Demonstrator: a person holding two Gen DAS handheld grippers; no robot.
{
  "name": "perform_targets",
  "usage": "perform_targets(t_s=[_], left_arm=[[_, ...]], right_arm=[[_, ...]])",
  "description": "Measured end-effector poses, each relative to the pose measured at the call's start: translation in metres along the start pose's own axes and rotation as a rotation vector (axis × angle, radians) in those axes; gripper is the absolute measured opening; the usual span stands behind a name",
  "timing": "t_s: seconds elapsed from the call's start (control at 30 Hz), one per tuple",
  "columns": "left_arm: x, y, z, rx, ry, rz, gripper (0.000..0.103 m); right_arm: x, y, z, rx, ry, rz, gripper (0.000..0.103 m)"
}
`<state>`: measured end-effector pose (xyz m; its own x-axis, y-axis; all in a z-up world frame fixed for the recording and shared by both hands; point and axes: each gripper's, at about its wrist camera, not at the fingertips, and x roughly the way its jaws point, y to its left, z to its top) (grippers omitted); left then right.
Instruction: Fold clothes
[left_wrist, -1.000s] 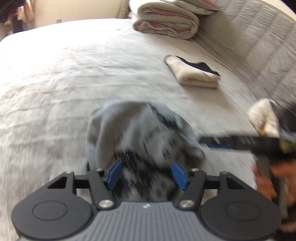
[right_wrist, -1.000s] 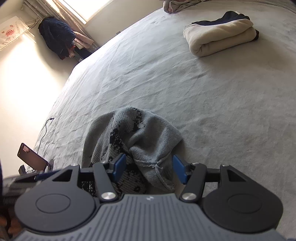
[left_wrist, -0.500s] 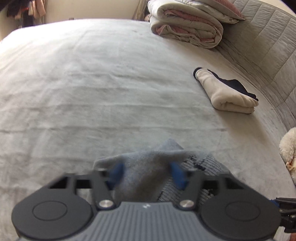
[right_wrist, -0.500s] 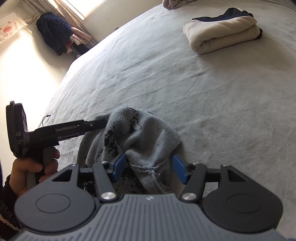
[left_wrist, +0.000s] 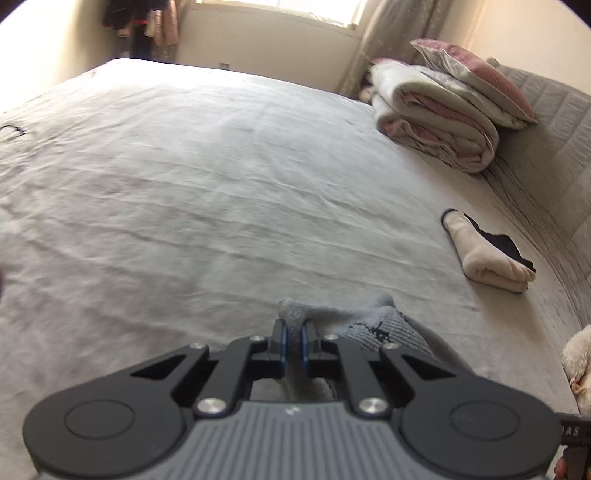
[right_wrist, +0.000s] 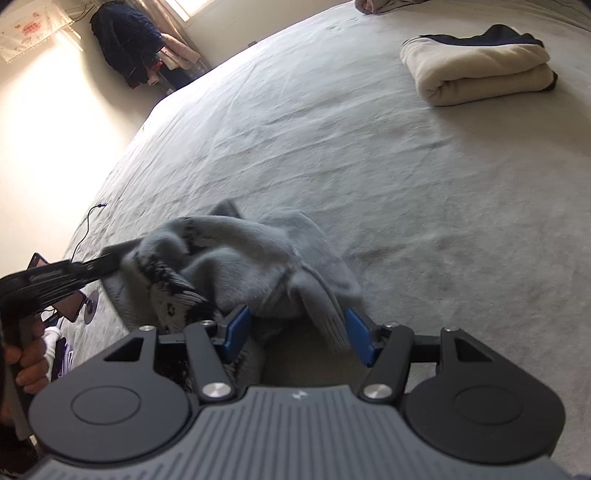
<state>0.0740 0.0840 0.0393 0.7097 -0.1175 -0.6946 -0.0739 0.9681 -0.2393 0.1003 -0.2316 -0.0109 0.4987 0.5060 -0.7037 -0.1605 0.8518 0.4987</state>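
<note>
A grey knit sweater (right_wrist: 243, 266) with a black pattern lies bunched on the bed sheet (right_wrist: 332, 155). In the left wrist view my left gripper (left_wrist: 291, 345) is shut on a fold of the grey sweater (left_wrist: 354, 325), lifting its edge. From the right wrist view the left gripper (right_wrist: 110, 264) comes in from the left and pinches the sweater's left side. My right gripper (right_wrist: 297, 332) is open, its blue pads (right_wrist: 236, 330) on either side of a hanging part of the sweater, not clamped.
A folded cream and navy garment (right_wrist: 480, 70) (left_wrist: 491, 254) lies at the far right of the bed. A folded quilt with pillows (left_wrist: 443, 110) sits by the padded headboard (left_wrist: 546, 166). A phone on a stand (right_wrist: 70, 302) and a cable (right_wrist: 86, 225) lie at the bed's left edge. Clothes hang (right_wrist: 129, 40) in the corner.
My left gripper has closed from open onto a fold of the sweater and pulled it left and up. The sweater has been dragged and stretched. The right gripper stays open.
</note>
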Motion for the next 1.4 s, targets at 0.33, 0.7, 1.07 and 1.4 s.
perform_targets(t_s=[0.33,0.7,1.07,1.4], left_arm=[[-0.076,0.073,-0.042,-0.084,-0.02,0.102,0.007],[-0.103,0.101,-0.101,-0.044,0.166,0.151,0.006],[-0.115,0.081,-0.098,0.068,0.18,0.081,0.012],[-0.085,0.028,-0.056,0.197,0.092,-0.008,0.05]], right_arm=[[0.016,0.02,-0.014,-0.035,0.066,0.026,0.062],[0.026,0.049,-0.04,-0.122,0.169,0.097,0.062],[0.04,0.059,-0.059,-0.196,0.251,0.102,0.057],[0.04,0.056,-0.061,-0.167,0.256,0.121,0.052]])
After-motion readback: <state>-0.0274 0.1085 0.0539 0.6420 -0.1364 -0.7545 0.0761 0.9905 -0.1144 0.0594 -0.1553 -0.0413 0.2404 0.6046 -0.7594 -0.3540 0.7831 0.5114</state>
